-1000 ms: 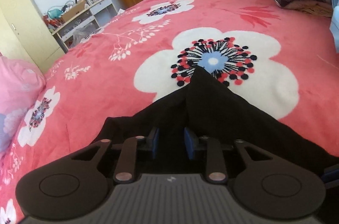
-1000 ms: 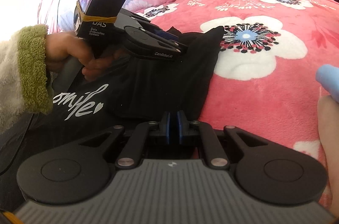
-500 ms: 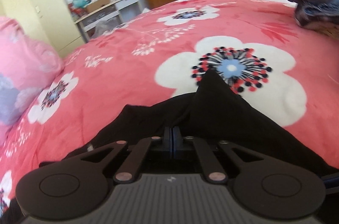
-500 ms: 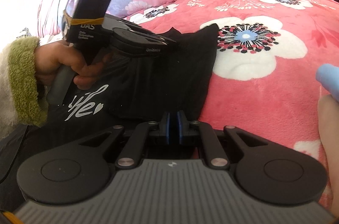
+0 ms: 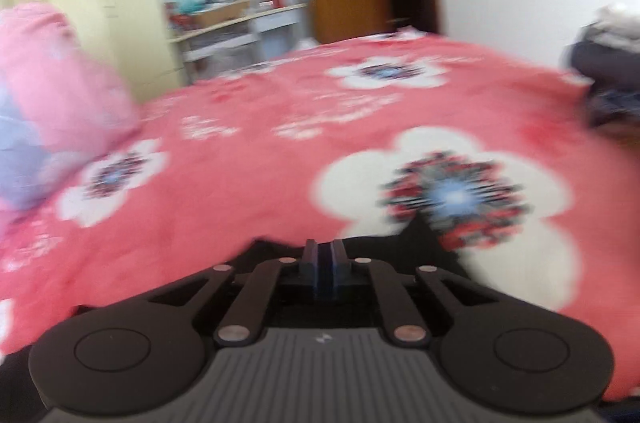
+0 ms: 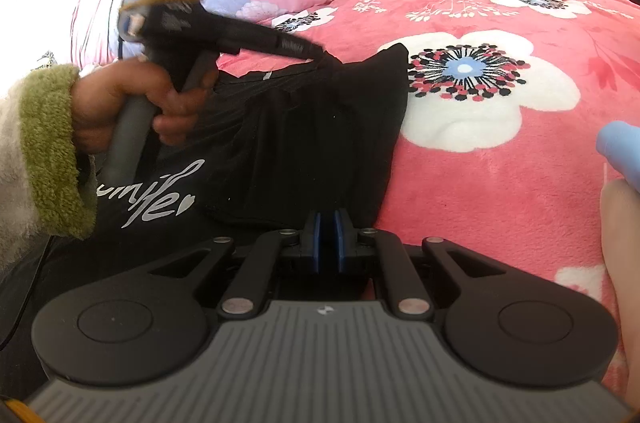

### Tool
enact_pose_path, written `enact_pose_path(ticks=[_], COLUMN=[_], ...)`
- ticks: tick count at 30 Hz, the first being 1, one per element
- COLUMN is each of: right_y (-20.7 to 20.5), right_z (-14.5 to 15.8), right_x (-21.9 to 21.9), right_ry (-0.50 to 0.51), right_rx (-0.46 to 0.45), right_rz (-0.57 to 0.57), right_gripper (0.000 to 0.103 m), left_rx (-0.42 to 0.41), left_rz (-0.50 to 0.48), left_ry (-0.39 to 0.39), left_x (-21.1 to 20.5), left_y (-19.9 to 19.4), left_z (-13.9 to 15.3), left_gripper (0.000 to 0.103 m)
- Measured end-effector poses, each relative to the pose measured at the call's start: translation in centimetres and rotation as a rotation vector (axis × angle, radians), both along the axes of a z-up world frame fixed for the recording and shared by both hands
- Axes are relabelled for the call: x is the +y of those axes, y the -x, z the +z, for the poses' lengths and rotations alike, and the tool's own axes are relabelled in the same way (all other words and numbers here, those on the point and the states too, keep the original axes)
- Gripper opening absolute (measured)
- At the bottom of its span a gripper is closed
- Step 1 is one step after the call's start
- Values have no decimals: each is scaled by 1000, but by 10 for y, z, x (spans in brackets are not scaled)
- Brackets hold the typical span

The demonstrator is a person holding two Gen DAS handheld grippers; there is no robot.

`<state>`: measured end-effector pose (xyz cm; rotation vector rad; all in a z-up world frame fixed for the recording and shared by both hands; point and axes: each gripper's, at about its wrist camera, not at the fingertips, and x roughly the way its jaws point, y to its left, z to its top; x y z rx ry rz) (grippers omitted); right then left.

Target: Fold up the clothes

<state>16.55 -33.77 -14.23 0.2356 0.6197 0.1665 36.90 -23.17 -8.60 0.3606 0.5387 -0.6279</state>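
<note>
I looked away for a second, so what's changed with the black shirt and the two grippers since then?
The left gripper closed on the black shirt and lifted its edge, its jaws now easing open slightly. The right gripper stayed clamped on the near hem; the bedspread is unchanged.

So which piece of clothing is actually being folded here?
Find the red fleece bedspread with big white flowers. On its near left side lies a black cotton garment, the only dark cloth there, with white cursive lettering across it.
</note>
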Motion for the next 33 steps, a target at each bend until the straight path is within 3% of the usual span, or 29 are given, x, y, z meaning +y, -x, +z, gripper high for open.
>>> enact_pose_path(ticks=[3, 6, 9, 12, 14, 16, 18, 21, 23, 30, 33], right_y=[0, -1, -1, -2, -2, -2, -2, -3, -3, -3, -1], right_z=[0, 0, 0, 0, -1, -1, -1, -2, -2, -1, -1], right_x=[0, 0, 0, -1, -2, -3, -3, -2, -2, -3, -5], right_ry=[2, 3, 2, -1, -7, -12, -16, -20, -22, -38, -55], right_rx=[0, 0, 0, 0, 0, -1, -1, -1, -1, 0, -1], right_rz=[0, 0, 0, -1, -2, -1, -1, -1, -3, -5, -9], right_gripper=[6, 6, 6, 7, 7, 7, 7, 7, 7, 7, 7], left_rx=[103, 109, 134, 141, 155, 165, 195, 193, 158, 68, 67], left_rz=[-138, -145, -108, -83, -57, 25, 109, 184, 196, 203, 267], left_ry=[-38, -104, -32, -14, 16, 66, 165, 254, 224, -20, -25], left_x=[-20, -46, -58, -69, -72, -66, -45, -11, 10, 72, 120], left_y=[5, 0, -19, -37, -49, -65, -79, -85, -73, 21, 67], left_z=[-10, -30, -33, -35, -30, -19, 0, 34, 54, 96, 120], left_gripper=[10, 8, 6, 5, 8, 9, 10, 19, 24, 36, 38])
